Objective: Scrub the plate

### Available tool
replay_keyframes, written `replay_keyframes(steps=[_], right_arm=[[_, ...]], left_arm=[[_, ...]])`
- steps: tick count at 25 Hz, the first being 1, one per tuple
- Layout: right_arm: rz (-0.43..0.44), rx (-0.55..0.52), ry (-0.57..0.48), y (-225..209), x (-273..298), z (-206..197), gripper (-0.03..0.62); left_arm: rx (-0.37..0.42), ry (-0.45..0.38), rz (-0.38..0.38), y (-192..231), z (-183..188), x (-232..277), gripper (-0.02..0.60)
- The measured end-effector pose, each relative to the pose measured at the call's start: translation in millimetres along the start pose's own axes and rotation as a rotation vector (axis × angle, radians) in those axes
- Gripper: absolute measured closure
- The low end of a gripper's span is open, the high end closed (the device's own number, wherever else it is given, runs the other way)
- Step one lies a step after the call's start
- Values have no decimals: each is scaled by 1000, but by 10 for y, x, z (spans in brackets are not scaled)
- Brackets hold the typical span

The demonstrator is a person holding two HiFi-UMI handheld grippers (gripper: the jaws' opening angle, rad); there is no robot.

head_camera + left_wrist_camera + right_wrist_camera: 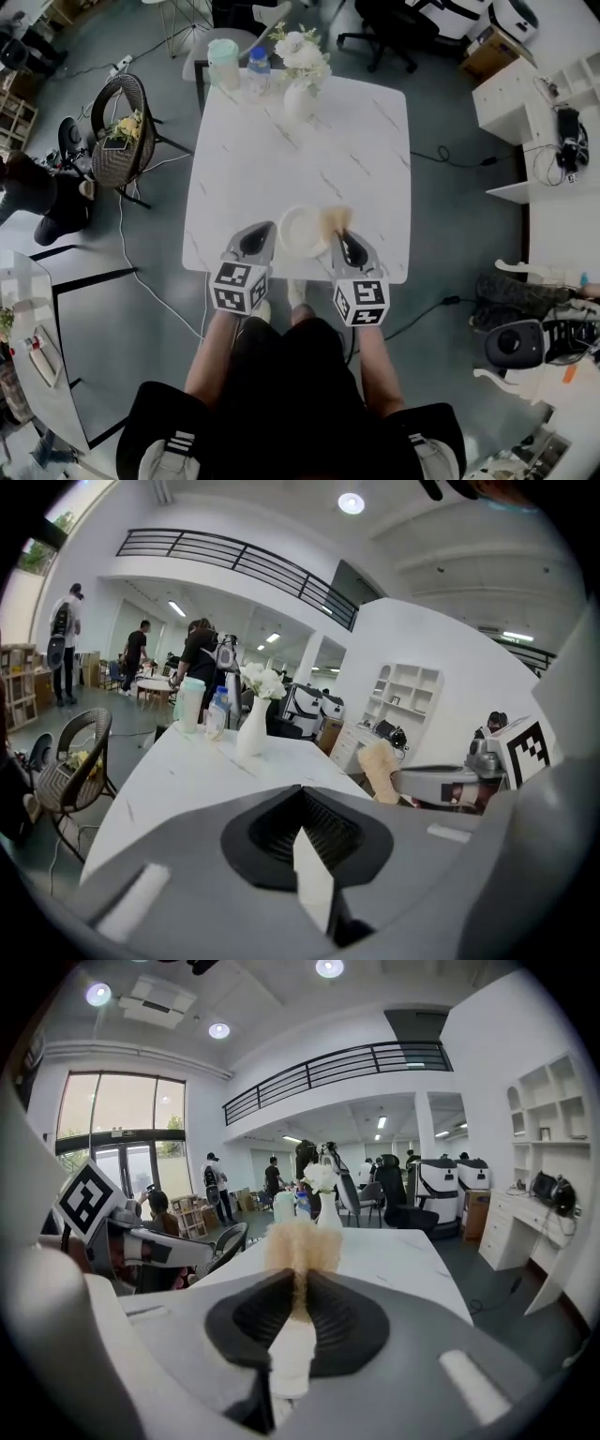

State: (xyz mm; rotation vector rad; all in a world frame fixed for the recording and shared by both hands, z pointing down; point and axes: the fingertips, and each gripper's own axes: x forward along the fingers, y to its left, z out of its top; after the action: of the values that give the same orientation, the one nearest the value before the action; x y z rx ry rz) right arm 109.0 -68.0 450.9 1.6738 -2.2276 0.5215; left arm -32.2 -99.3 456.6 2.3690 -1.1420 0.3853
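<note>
The plate (302, 232) sits at the near edge of the white table (347, 141), right in front of the person and between the two tools. The left tongs (261, 234) are closed on its left rim: a thin white edge shows pinched between the jaws (314, 883). The right tongs (348, 246) are clamped shut on the pale handle of a tan, fluffy brush (300, 1246), whose bristles are at the plate's far right edge (336, 218). I can't tell whether they touch it. I'd say the scrubbing is set up but hardly begun. Next the brush needs to press down and sweep across the plate's face while the left side holds firm so the plate doesn't slide off the edge. A vase of flowers (300, 94) stands well away at the far end.
</note>
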Motion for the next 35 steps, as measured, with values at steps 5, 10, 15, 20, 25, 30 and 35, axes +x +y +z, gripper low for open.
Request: replay_keyframes(steps=[5, 10, 15, 20, 25, 30, 35], right_arm=[[-22, -31, -94, 254, -286, 311, 548], [-44, -57, -184, 507, -620, 578, 548], [-65, -78, -251, 717, -962, 703, 548], [-86, -88, -290, 897, -1278, 724, 548], [-110, -78, -315, 1029, -1523, 642, 548], [-116, -72, -343, 1156, -1713, 566, 548], [-113, -62, -351, 1213, -1794, 508, 548]], left_arm=[[44, -71, -27, -112, 247, -403, 574], [56, -134, -43, -148, 428, -824, 575], [102, -189, -41, -178, 580, -1199, 575], [137, -223, -36, -226, 633, -1540, 575], [165, -239, -36, -277, 558, -1803, 575], [184, -276, -33, -313, 532, -2049, 575], [192, -284, -31, -342, 492, -2164, 574]])
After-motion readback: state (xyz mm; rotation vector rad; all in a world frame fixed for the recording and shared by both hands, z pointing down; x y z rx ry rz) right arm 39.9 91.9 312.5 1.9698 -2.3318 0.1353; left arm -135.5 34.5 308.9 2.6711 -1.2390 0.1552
